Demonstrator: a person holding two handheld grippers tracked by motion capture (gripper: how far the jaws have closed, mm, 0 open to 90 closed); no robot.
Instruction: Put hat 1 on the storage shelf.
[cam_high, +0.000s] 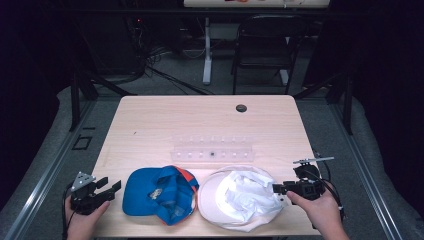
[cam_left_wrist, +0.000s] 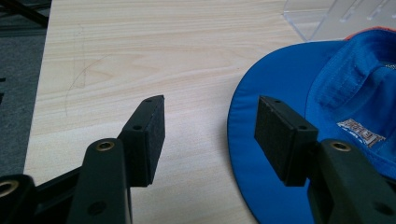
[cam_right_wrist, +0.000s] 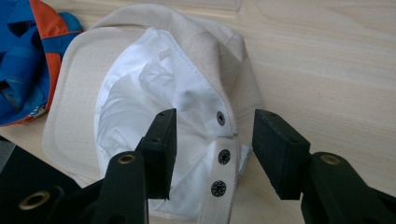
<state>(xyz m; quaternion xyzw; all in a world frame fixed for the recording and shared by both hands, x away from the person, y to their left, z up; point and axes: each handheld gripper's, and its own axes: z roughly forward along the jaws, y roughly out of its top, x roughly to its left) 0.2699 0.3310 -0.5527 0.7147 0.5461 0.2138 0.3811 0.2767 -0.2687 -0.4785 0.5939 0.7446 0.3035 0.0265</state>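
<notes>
A blue cap (cam_high: 156, 192) with orange panels lies upside down near the table's front edge, left of centre. To its right a cream cap (cam_high: 239, 197) with a white lining lies upside down. My left gripper (cam_high: 112, 186) is held at the table's front left, jaws open and pointing at the blue cap's brim (cam_left_wrist: 275, 79). Nothing sits between its pads (cam_left_wrist: 156, 135). My right gripper (cam_high: 276, 188) is at the cream cap's right side, open. The cap's snap strap (cam_right_wrist: 223, 156) lies between its jaws, and the pads (cam_right_wrist: 273, 149) stand clear of it.
A clear plastic rack (cam_high: 212, 149) lies across the middle of the wooden table (cam_high: 165, 117). A small dark grommet (cam_high: 241, 107) sits near the far edge. A folding chair (cam_high: 265, 40) and cables are on the floor beyond the table.
</notes>
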